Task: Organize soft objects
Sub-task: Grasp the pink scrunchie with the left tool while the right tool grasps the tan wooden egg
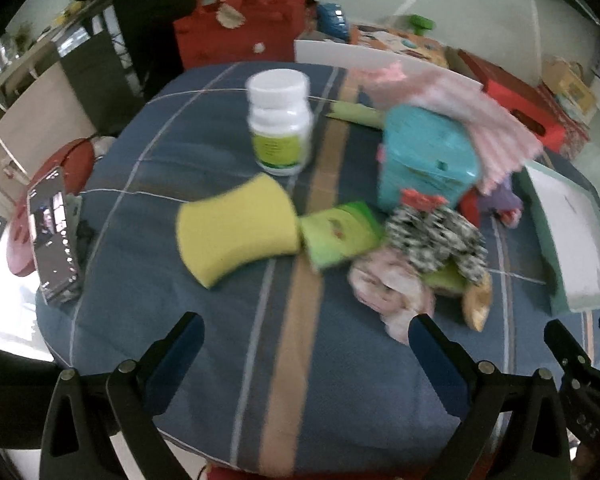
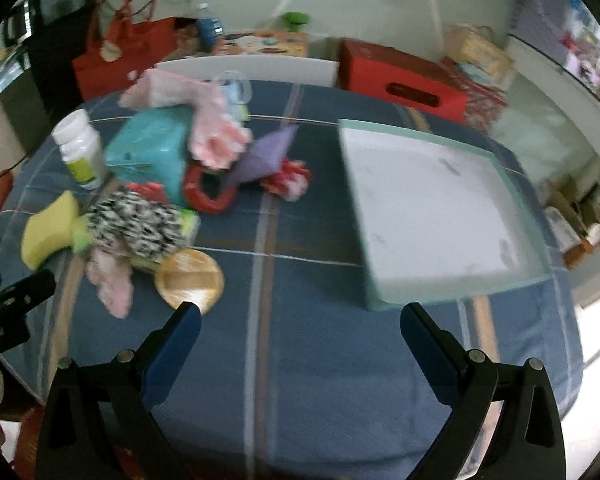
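1. Both tongs, the left tongs and the right tongs, are wide and hold nothing above the blue bench.
2. Soft things lie in a pile: a yellow sponge, a zebra cloth and a pink cloth.
3. Right of the pile sits a pale green tray.

In the right wrist view, the shallow pale-green rectangular tray occupies the right half of the blue striped tablecloth. The clutter lies left of centre: the teal box, with the white pill bottle to its left. Below them lies the black-and-white patterned cloth, the yellow sponge at far left. The round wooden coaster lies lower right of the cloth.
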The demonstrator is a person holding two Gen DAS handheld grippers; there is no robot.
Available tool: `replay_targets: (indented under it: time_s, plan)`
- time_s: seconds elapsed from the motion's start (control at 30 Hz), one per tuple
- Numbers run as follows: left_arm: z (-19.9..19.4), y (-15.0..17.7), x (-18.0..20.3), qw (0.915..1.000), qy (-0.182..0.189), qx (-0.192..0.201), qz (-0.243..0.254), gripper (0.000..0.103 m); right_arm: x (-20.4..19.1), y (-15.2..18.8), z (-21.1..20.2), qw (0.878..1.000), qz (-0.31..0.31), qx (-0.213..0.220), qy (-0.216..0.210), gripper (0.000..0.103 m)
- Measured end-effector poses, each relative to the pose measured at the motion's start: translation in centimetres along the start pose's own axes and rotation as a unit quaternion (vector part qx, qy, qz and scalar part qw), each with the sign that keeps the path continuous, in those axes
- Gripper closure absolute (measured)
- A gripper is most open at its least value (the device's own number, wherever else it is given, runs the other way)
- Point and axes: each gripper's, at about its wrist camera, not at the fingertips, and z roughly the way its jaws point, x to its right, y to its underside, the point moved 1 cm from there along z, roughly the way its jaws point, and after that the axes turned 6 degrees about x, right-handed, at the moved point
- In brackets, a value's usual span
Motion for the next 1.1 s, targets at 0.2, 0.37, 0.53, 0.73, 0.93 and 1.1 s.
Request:
replay_targets:
  time_s: [0.2,0.37,0.53,0.73,0.93,1.1]
  plan:
    - [2.6,0.2,0.6,0.9989,0.028,-0.037,0.006,0.001,-2.7,-0.6,3.2,0.998,-0.014,-0.029,-0.055,0.004]
    - [4.6,-0.4,1.1,0.9978,0.038,-0.054,0.003,0.001,-2.8,-0.2,6.4,0.994,0.003,-0.064,-0.089,0.008]
    - [5.9,-1.0,0.5,0.9965,0.050,-0.065,-0.018,0.001,-3.6,-0.1,7.3,0.991,-0.003,-0.069,-0.117,0.017]
    - [6.6,-1.5,0.6,0.9955,0.056,-0.072,-0.025,0.001,-5.8,0.4,6.6,0.989,-0.028,-0.062,-0.129,0.026]
    - [7.3,-1.9,2.7,0.9943,0.064,-0.084,-0.012,0.009,-8.2,0.9,7.2,0.988,-0.031,-0.064,-0.134,0.048]
    - [8.4,-2.8,4.2,0.9926,0.073,-0.096,-0.011,0.019,-7.8,1.3,6.6,0.987,-0.025,-0.061,-0.144,0.055]
